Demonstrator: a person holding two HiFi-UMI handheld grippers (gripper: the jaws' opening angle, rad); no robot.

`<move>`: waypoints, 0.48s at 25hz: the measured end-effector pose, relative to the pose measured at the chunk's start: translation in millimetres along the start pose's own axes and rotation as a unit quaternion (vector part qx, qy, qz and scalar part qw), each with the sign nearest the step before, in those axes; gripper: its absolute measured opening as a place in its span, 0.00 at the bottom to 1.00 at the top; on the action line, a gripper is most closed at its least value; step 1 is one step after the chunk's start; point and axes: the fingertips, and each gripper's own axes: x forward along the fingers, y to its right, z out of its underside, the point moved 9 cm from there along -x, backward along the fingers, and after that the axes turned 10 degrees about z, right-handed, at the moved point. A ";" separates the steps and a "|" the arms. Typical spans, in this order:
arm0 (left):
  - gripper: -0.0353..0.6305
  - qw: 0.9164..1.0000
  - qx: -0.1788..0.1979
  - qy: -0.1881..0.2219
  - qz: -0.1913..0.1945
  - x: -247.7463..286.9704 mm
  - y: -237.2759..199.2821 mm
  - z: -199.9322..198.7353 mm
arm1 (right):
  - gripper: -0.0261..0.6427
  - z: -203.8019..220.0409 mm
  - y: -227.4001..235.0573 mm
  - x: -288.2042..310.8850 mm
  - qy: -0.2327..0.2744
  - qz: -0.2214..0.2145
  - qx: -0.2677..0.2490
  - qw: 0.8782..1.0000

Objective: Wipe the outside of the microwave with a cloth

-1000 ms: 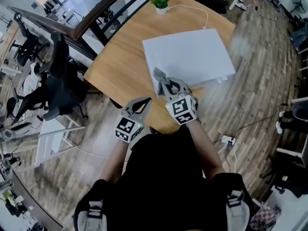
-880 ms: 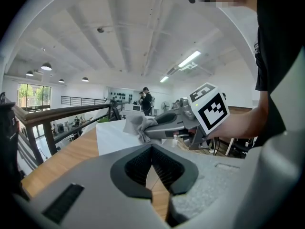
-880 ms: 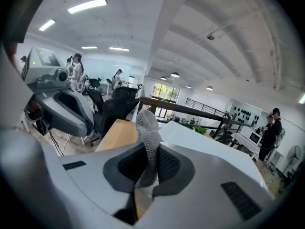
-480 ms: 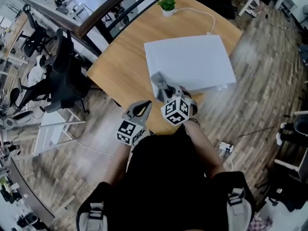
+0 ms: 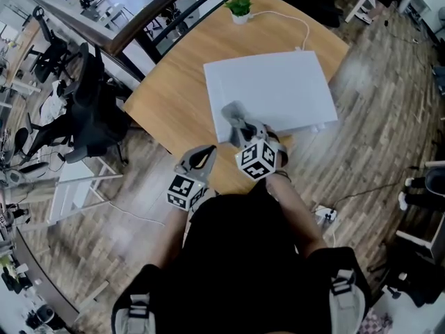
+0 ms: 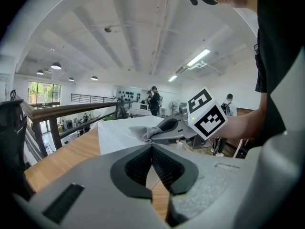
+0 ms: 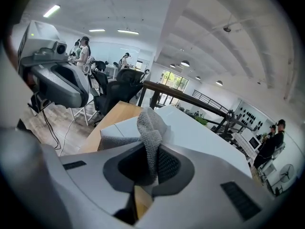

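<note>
The white microwave [image 5: 268, 89] lies flat on the wooden table [image 5: 167, 92]. My right gripper [image 5: 236, 122] is shut on a grey cloth [image 5: 233, 110], which rests at the microwave's near left corner. In the right gripper view the cloth [image 7: 150, 128] sticks up from between the jaws in front of the white microwave top [image 7: 200, 135]. My left gripper [image 5: 200, 156] hangs off the table's near edge, shut and empty. In the left gripper view, beyond its own closed jaws [image 6: 152, 149], the right gripper [image 6: 169, 128] with the cloth [image 6: 140, 132] lies against the microwave [image 6: 124, 130].
A small potted plant [image 5: 241, 8] stands at the table's far end, with a white cable [image 5: 288, 16] running to the microwave. Black office chairs [image 5: 90, 110] stand left of the table. A power strip [image 5: 323, 214] lies on the wood floor at right.
The right gripper with the cloth has stayed at the microwave's near left corner, shifting slightly. The head view has shifted a little. The left gripper has hardly moved.
</note>
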 end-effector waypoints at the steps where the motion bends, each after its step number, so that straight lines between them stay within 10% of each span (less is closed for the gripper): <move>1: 0.06 1.000 0.000 0.000 0.000 1.6 -0.1 0.4 | 0.08 3.0 3.8 -0.1 -0.001 0.001 0.004 1.000; 12: 0.06 1.000 0.005 0.000 0.004 21.3 5.0 -13.3 | 0.08 34.9 46.7 -12.9 -0.018 0.032 0.027 0.999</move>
